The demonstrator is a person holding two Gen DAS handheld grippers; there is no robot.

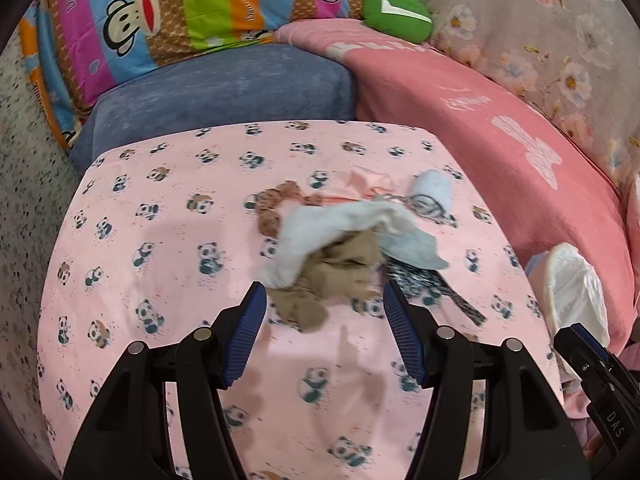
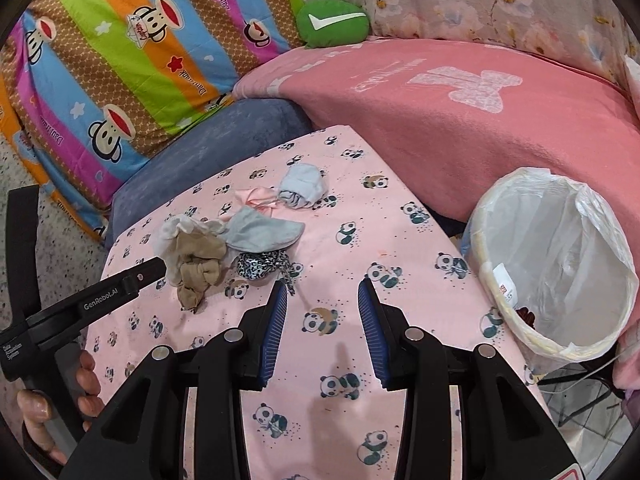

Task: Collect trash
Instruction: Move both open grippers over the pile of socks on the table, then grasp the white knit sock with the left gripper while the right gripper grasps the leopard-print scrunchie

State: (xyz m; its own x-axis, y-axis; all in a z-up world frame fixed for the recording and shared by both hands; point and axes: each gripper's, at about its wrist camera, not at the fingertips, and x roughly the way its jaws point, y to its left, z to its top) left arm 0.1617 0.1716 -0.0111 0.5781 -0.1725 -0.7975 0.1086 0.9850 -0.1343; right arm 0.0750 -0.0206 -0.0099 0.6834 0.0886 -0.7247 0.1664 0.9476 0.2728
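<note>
while lying flat, tan stocking point(image 1: 320, 280) runs lengthwise toward left gripper point(image 1: 324, 300).

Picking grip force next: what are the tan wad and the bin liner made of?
Tan wad: looks like thin, sheer matte fabric, maybe hosiery; it bunches in soft limp folds. Bin liner: thin translucent white plastic film, slightly glossy, crinkled over the rim.

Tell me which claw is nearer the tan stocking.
Left. The left claw hovers right at the tan stocking, jaws open around its near end. The right claw is off to its right, empty.
</note>
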